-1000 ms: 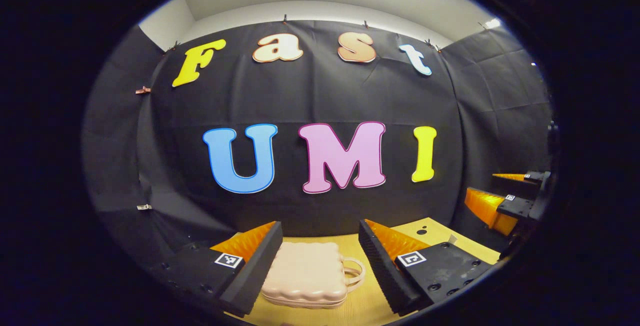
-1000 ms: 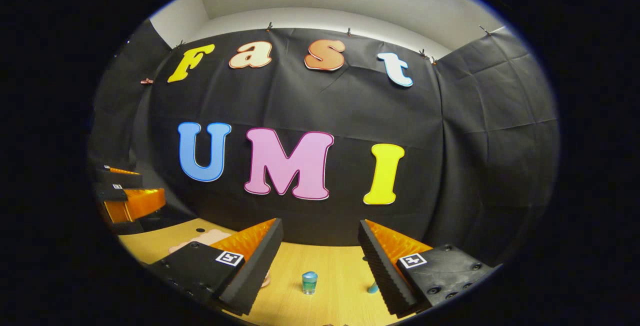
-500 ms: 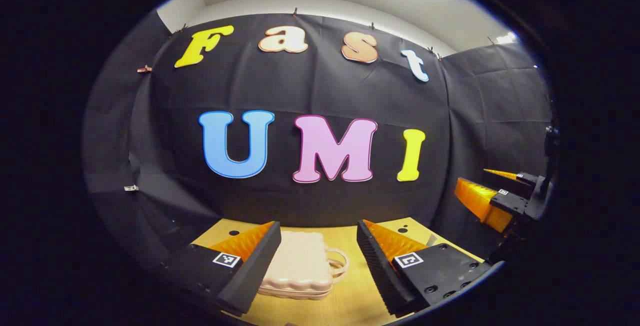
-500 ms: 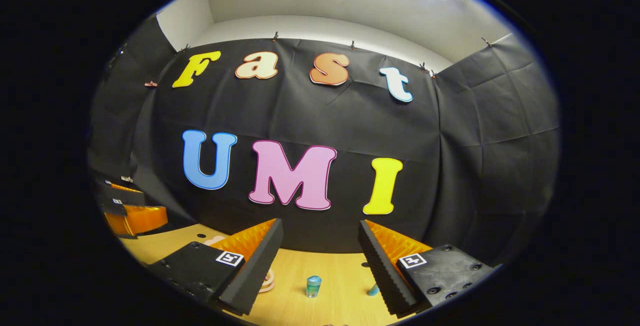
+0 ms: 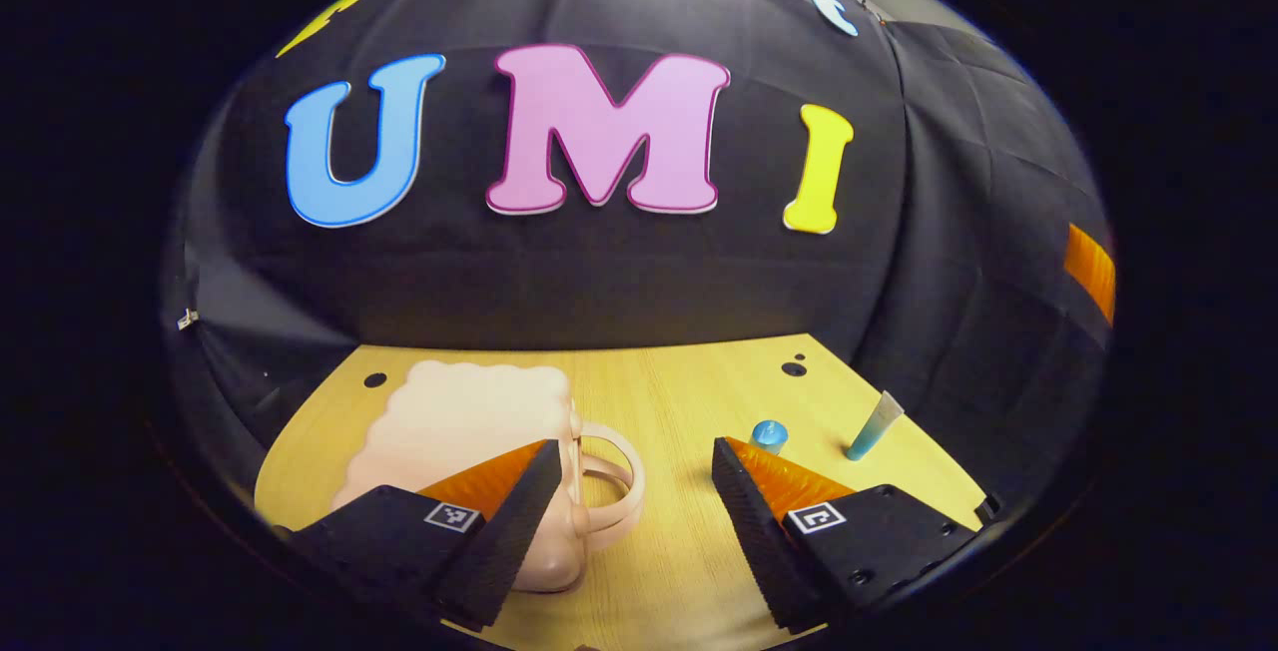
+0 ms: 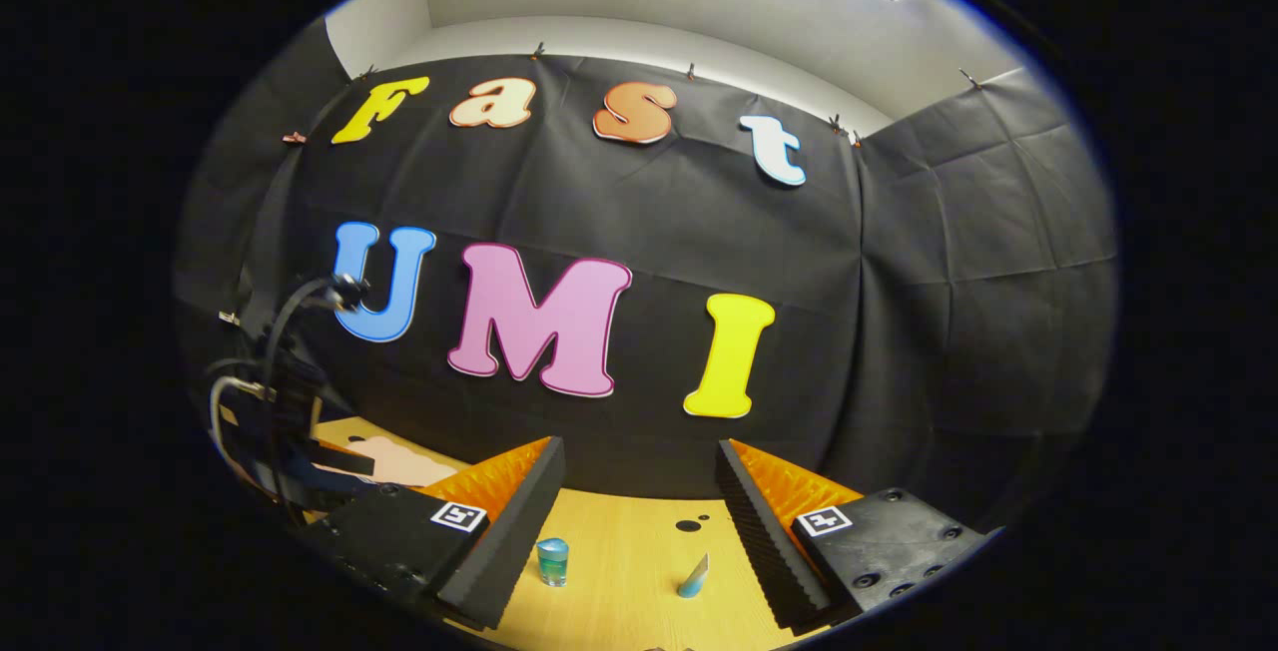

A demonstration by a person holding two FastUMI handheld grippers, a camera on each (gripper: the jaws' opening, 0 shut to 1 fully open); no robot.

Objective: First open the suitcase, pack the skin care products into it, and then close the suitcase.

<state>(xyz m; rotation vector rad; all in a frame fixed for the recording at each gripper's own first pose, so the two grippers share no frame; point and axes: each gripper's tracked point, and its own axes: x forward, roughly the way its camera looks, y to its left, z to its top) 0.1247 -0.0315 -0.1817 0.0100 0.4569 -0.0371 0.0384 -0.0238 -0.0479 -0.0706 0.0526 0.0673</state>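
While the suitcase [image 5: 469, 431] lies shut on the desk [image 5: 679, 531], it is met low and left of the left gripper [image 5: 629, 501], handle toward the gap. Both fingers are spread, nothing held. The jar [image 6: 552, 561] and tube [image 6: 695, 576] stand ahead of the right gripper [image 6: 639, 521], likewise spread.

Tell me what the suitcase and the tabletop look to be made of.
Suitcase: probably hard moulded plastic, pale pink, smooth with a soft sheen; its scalloped edge and rigid loop handle suggest a shell, not fabric. Tabletop: light wood or wood-look laminate, with fine grain lines and a matte finish.
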